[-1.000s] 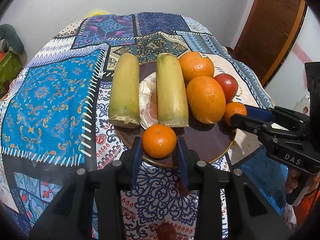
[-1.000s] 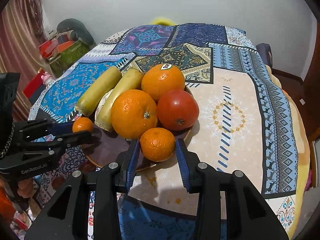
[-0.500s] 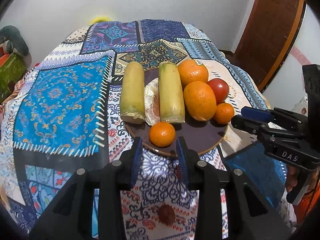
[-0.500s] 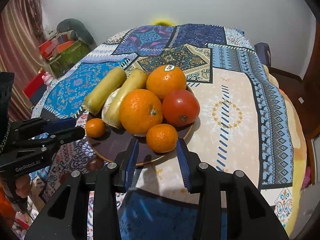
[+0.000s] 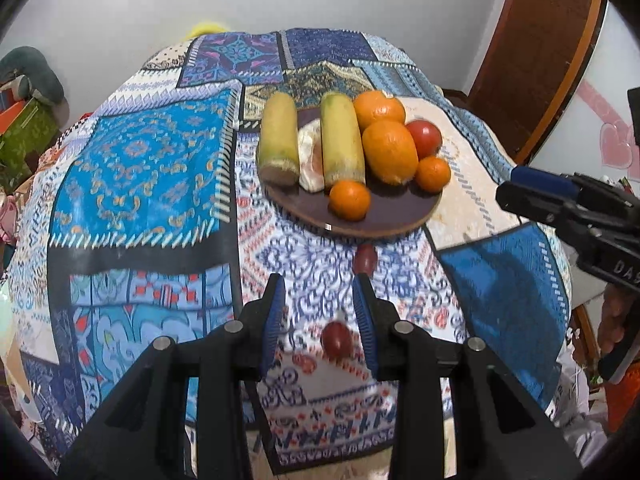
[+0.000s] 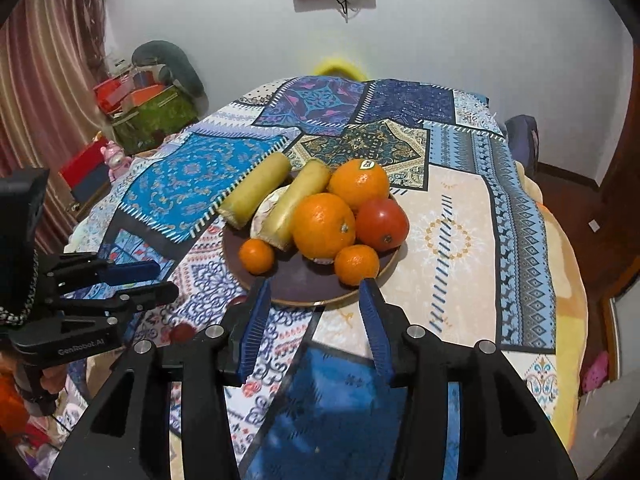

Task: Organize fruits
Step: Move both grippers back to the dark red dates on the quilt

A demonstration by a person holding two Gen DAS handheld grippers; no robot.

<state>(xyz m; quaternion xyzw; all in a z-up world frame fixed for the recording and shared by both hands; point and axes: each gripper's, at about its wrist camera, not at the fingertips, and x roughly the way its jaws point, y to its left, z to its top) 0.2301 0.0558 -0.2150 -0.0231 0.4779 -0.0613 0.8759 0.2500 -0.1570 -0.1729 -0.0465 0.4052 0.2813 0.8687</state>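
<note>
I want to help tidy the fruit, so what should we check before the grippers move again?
1. Left hand-held gripper empty, jaws apart: ok.
2. Right hand-held gripper empty; its jaws have just been opening: ok.
3. Both small oranges sitting on the plate: ok.
4. Big oranges and tomato piled together without rolling: ok.
5. All fruit on the plate: not ok, two small red fruits lie on the tablecloth.
6. Grippers clear of each other: ok.

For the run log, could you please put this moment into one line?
left gripper: open, empty | right gripper: open, empty, jaws just opened wider | plate: oranges, tomato, two yellow-green pieces | both grippers clear of plate
</note>
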